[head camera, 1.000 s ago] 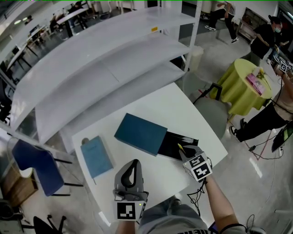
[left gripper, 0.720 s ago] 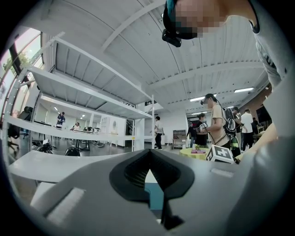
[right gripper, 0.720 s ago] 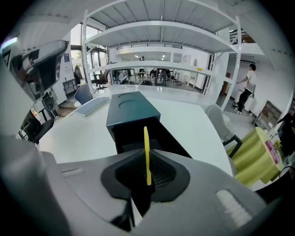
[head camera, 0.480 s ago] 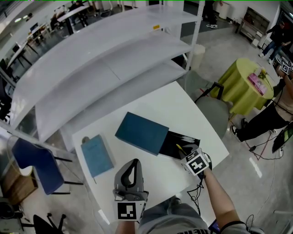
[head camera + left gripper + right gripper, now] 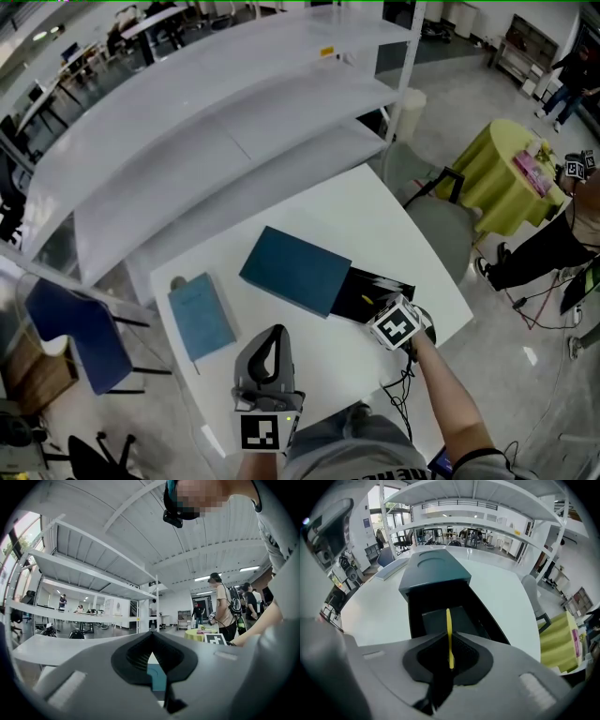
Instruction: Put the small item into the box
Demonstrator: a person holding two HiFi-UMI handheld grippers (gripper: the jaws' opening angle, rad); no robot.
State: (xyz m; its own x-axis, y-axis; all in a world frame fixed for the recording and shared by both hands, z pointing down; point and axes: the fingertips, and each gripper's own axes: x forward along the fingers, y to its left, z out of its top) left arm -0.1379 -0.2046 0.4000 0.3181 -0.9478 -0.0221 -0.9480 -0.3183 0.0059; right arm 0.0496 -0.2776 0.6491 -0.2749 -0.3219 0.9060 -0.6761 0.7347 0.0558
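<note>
Our right tongs (image 5: 450, 654) pinch the thin yellow item (image 5: 448, 623) edge-up at the near right end of the box (image 5: 319, 281), over its open black tray (image 5: 440, 616), which juts from the teal sleeve (image 5: 295, 272) on the white desk (image 5: 394, 234). Our left tongs (image 5: 272, 354) stand nearer, pressed together, holding nothing.

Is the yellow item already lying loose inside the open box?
No, the thin yellow item is clamped upright between the shut jaws of the right gripper, in front of the open box.
</note>
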